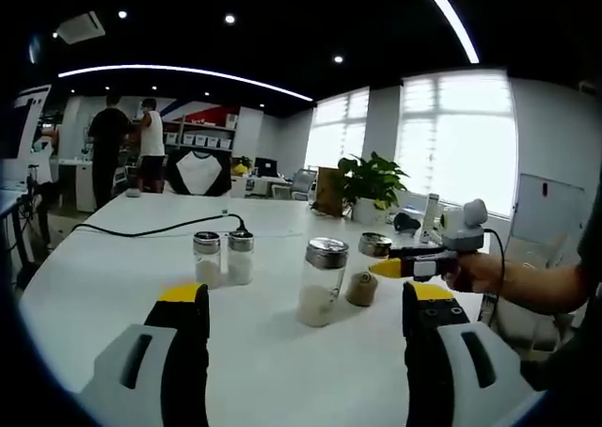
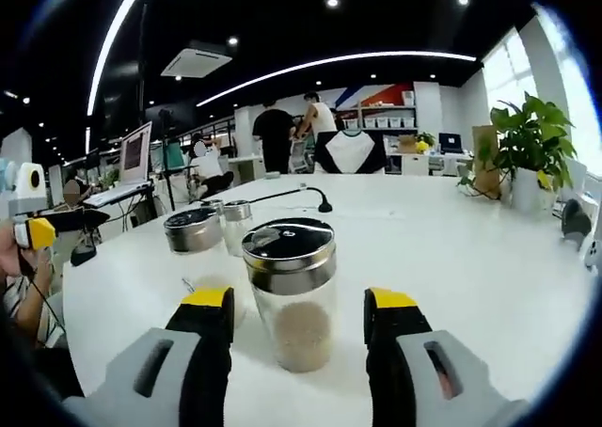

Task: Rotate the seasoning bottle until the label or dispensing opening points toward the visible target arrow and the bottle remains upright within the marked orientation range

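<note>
Right gripper view has my right tongs standing apart, one yellow-tipped jaw on either side of the seasoning bottle, which sits upright on the white worktop with pale granules in its lower half and a dark steel-rimmed lid on top; I cannot tell whether the jaw pads already touch the glass. Left gripper view shows my left tongs also apart and holding nothing, hanging back from the bottle, while my right tongs come in from the right beside a shorter jar. Two small shakers stand near a black cable further left. I see no arrow or marked range on the worktop in either view, so I judge the first need is to find the target before turning anything. To do the turn well, I should close on the glass body below the lid, squeeze just enough to stop slipping, and rotate about the bottle's own axis with the base flat on the worktop. Small wrist turns with re-grips should keep it from tipping, and the left tongs can steady it between turns.
</note>
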Demonstrator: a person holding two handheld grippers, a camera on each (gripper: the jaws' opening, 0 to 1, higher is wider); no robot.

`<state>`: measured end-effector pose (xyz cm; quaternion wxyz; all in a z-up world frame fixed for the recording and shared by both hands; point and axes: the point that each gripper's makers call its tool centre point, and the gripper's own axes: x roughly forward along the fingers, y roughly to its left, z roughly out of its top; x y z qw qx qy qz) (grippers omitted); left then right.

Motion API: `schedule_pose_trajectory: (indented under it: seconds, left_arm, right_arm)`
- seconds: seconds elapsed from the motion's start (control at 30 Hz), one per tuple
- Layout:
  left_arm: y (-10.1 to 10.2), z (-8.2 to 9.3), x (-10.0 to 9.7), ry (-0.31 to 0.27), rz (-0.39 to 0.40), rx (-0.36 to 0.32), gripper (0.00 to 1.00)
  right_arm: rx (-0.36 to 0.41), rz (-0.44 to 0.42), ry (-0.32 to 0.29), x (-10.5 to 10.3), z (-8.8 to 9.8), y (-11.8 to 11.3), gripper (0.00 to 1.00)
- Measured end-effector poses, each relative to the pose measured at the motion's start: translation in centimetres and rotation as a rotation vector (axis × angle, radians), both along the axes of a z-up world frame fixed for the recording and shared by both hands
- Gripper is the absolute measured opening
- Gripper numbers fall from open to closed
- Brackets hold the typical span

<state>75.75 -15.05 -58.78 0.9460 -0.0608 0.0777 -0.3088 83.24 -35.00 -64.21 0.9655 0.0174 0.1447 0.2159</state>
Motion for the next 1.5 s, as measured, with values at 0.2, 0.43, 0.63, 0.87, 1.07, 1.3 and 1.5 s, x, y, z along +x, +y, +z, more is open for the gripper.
schedule_pose_trajectory:
  seconds: [0.2,0.43,0.63,0.87,1.07,1.3,1.5]
  left_arm:
    - [0.0,-0.1,0.1,0.001,0.000,0.001,0.89]
    - [0.0,0.1,0.1,-0.002,0.003,0.000,0.89]
    - [0.2,-0.2,0.0,0.006,0.009,-0.001,0.89]
    - [0.0,-0.2,0.0,0.008,0.007,-0.003,0.89]
    - [0.2,0.1,0.1,-0.003,0.006,-0.006,0.89]
    - [0.8,0.1,0.3,-0.004,0.023,-0.007,0.89]
    - [0.8,0.3,0.2,-0.010,0.023,-0.007,0.89]
  right_arm:
    - [-0.041,-0.123,-0.008,0.2,-0.2,-0.2,0.55]
    - [-0.020,-0.220,0.018,0.6,-1.3,-0.4,0.54]
    - [-0.021,-0.263,0.005,1.1,-1.0,-0.4,0.52]
    - [-0.062,-0.272,0.004,1.5,-1.2,-0.3,0.47]
    - [-0.087,-0.260,0.021,1.9,-1.6,-0.2,0.37]
    - [-0.106,-0.255,0.012,1.7,-1.6,-0.3,0.37]
    - [-0.110,-0.250,0.007,1.5,-1.6,-0.2,0.36]
